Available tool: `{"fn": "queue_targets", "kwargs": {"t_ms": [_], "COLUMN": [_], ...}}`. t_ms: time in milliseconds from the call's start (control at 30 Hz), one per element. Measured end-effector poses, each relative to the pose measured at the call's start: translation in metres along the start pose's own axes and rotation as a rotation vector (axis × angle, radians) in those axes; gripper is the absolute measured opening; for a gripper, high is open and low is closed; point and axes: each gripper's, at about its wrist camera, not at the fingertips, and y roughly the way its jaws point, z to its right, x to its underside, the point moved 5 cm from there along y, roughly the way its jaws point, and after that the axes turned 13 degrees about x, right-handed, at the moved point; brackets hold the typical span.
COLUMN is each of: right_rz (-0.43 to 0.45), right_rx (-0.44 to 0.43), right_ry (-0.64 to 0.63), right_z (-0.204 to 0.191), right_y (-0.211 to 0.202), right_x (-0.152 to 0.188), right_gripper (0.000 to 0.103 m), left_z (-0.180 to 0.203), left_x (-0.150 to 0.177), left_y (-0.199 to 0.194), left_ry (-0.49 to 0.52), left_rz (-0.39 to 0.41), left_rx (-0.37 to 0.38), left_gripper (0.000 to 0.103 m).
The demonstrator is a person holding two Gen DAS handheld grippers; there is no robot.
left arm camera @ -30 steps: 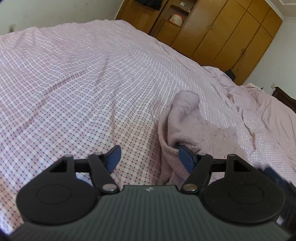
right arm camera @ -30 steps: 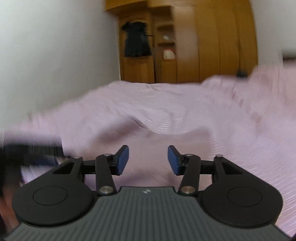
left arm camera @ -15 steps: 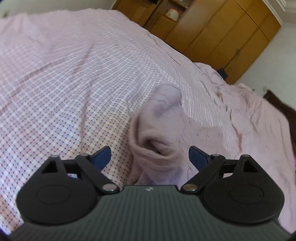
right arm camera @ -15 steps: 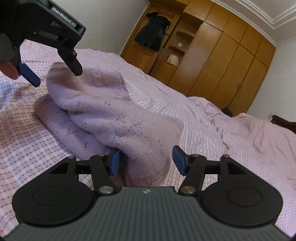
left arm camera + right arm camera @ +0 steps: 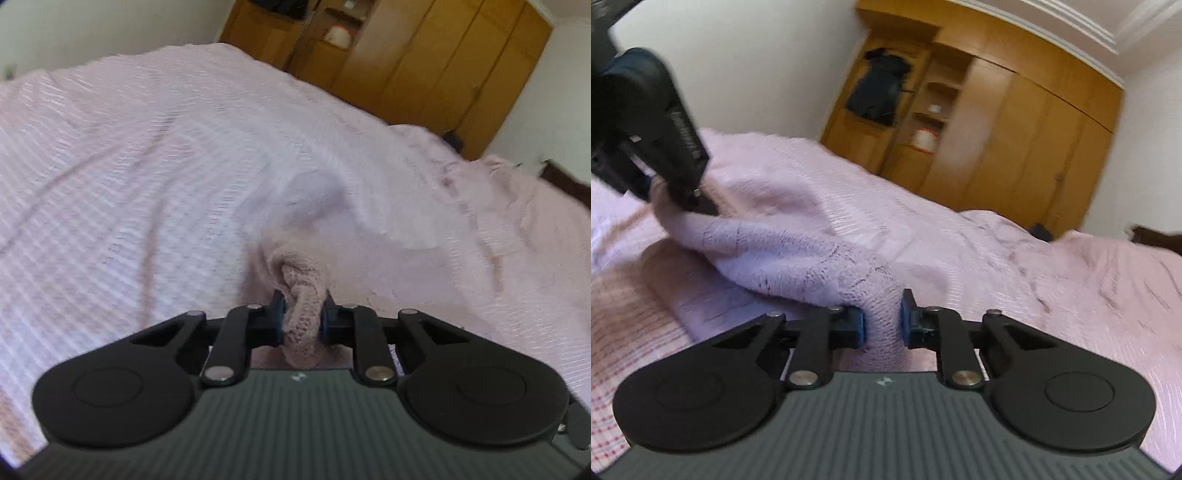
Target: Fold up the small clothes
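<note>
A small pale pink knitted garment [image 5: 783, 254] lies crumpled on the bed. In the left wrist view my left gripper [image 5: 301, 319] is closing, its pads pressing a bunched knitted edge of the garment [image 5: 301, 295] between them. In the right wrist view my right gripper [image 5: 883, 321] is closing too, and pinches another corner of the same garment. The left gripper [image 5: 653, 147] shows at the upper left of that view, gripping the far end of the cloth, which stretches between the two. Both views are blurred by motion.
The bed carries a pink checked sheet [image 5: 110, 184] with rumpled folds to the right [image 5: 1089, 280]. A wooden wardrobe [image 5: 1015, 140] stands beyond the bed, with a dark garment [image 5: 879, 88] hanging on it. White walls are on the left.
Both grippers stood open around folds of the garment half a second ago; now both have closed on it. The left one moved forward over the cloth, and the right one sank lower.
</note>
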Motion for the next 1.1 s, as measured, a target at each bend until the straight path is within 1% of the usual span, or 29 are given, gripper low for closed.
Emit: {"fn": "queue_targets", "kwargs": {"t_ms": [33, 67, 133, 167, 200, 233, 267, 300, 367, 467, 500, 567, 600, 633, 667, 700, 767, 833, 867, 900, 1033, 1100], "right_rz": [-0.008, -0.029, -0.099, -0.133, -0.145, -0.116, -0.090, -0.088, -0.080, -0.064, -0.065, -0.077, -0.091, -0.109, -0.134, -0.163, -0.211, -0.243, -0.250, -0.265, -0.326, -0.319], "right_rx": [0.029, 0.051, 0.061, 0.037, -0.005, -0.036, -0.046, -0.050, -0.059, -0.085, -0.079, -0.068, -0.060, -0.054, -0.050, -0.050, -0.045, -0.078, -0.102, -0.129, -0.205, -0.238], "right_ry": [0.022, 0.046, 0.103, 0.118, 0.119, 0.108, 0.079, 0.060, 0.042, 0.021, 0.005, -0.012, -0.011, 0.000, 0.025, 0.056, 0.127, 0.198, 0.228, 0.255, 0.373, 0.431], "right_z": [0.007, 0.017, 0.034, 0.037, 0.035, 0.032, 0.028, 0.025, 0.021, 0.015, 0.012, 0.010, 0.009, 0.009, 0.014, 0.017, 0.025, 0.030, 0.033, 0.037, 0.062, 0.073], "right_y": [0.004, 0.005, 0.008, 0.011, 0.011, 0.007, 0.004, 0.003, 0.000, -0.001, -0.002, -0.005, -0.002, 0.001, 0.006, 0.009, 0.013, 0.010, 0.009, 0.006, -0.008, -0.021], "right_x": [-0.001, 0.000, 0.009, 0.016, 0.023, 0.028, 0.030, 0.030, 0.027, 0.025, 0.025, 0.026, 0.025, 0.024, 0.024, 0.026, 0.028, 0.029, 0.030, 0.031, 0.027, 0.020], "right_gripper": [0.019, 0.019, 0.019, 0.019, 0.019, 0.019, 0.020, 0.020, 0.021, 0.022, 0.023, 0.024, 0.024, 0.024, 0.024, 0.024, 0.024, 0.024, 0.031, 0.035, 0.035, 0.035], "left_z": [0.007, 0.015, 0.023, 0.023, 0.018, 0.015, 0.012, 0.009, 0.002, 0.002, 0.000, -0.001, 0.000, 0.004, 0.010, 0.016, 0.018, 0.015, 0.015, 0.016, 0.032, 0.038], "left_x": [-0.001, -0.001, 0.003, 0.007, 0.012, 0.017, 0.020, 0.021, 0.018, 0.015, 0.017, 0.032, 0.039, 0.044, 0.046, 0.047, 0.045, 0.043, 0.041, 0.037, 0.020, 0.014], "left_y": [0.001, 0.004, 0.011, 0.013, 0.013, 0.011, 0.008, 0.003, -0.010, -0.023, -0.022, -0.008, -0.003, -0.001, 0.000, -0.001, -0.004, -0.009, -0.014, -0.025, -0.069, -0.076], "left_ry": [0.004, 0.022, 0.054, 0.069, 0.077, 0.086, 0.095, 0.096, 0.080, 0.106, 0.124, 0.153, 0.173, 0.223, 0.271, 0.290, 0.244, 0.199, 0.188, 0.178, 0.179, 0.176], "left_rz": [0.005, 0.004, -0.015, -0.024, -0.027, -0.029, -0.030, -0.024, 0.006, 0.064, 0.059, -0.024, -0.049, -0.052, -0.050, -0.053, -0.054, -0.065, -0.069, -0.050, 0.057, 0.082], "left_rx": [0.035, 0.054, 0.065, 0.042, 0.007, -0.016, -0.030, -0.035, -0.049, -0.115, -0.123, -0.124, -0.116, -0.125, -0.137, -0.133, -0.101, -0.108, -0.118, -0.120, -0.108, -0.094], "left_gripper": [0.020, 0.020, 0.020, 0.020, 0.020, 0.020, 0.020, 0.020, 0.020, 0.018, 0.018, 0.019, 0.020, 0.020, 0.020, 0.020, 0.020, 0.020, 0.020, 0.020, 0.017, 0.017]}}
